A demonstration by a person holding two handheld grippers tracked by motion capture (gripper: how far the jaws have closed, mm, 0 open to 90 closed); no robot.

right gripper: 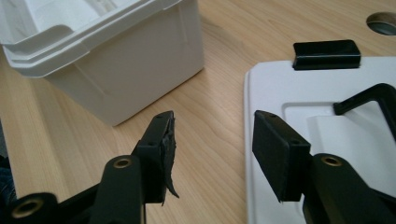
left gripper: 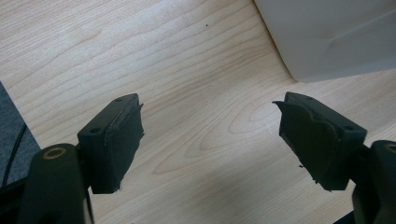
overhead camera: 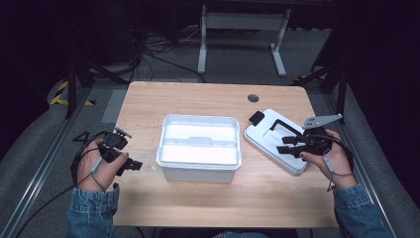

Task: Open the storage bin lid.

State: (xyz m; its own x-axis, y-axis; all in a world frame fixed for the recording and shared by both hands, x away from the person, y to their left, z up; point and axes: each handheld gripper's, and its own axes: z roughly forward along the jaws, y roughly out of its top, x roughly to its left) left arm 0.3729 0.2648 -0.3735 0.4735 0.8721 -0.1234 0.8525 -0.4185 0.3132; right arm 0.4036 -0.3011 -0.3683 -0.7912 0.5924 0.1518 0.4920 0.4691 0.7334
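Note:
A white plastic bin [overhead camera: 199, 147] sits open and empty at the middle of the wooden table [overhead camera: 148, 101]. Its white lid [overhead camera: 275, 140], with a black handle [overhead camera: 286, 125] and a black latch [overhead camera: 256, 117], lies flat to the bin's right. My right gripper [overhead camera: 283, 145] hovers open over the lid's near part; in the right gripper view its jaws straddle the lid's edge [right gripper: 250, 140], with the bin [right gripper: 121, 70] to the left. My left gripper [overhead camera: 134, 165] is held open over bare table left of the bin, whose corner [left gripper: 336, 37] appears in the left gripper view.
A round cable hole [overhead camera: 253, 98] is set in the table behind the lid. Beyond the table, cables [overhead camera: 148, 49] lie on the grey floor beside a white desk frame [overhead camera: 242, 29]. Black stands flank the table at both sides.

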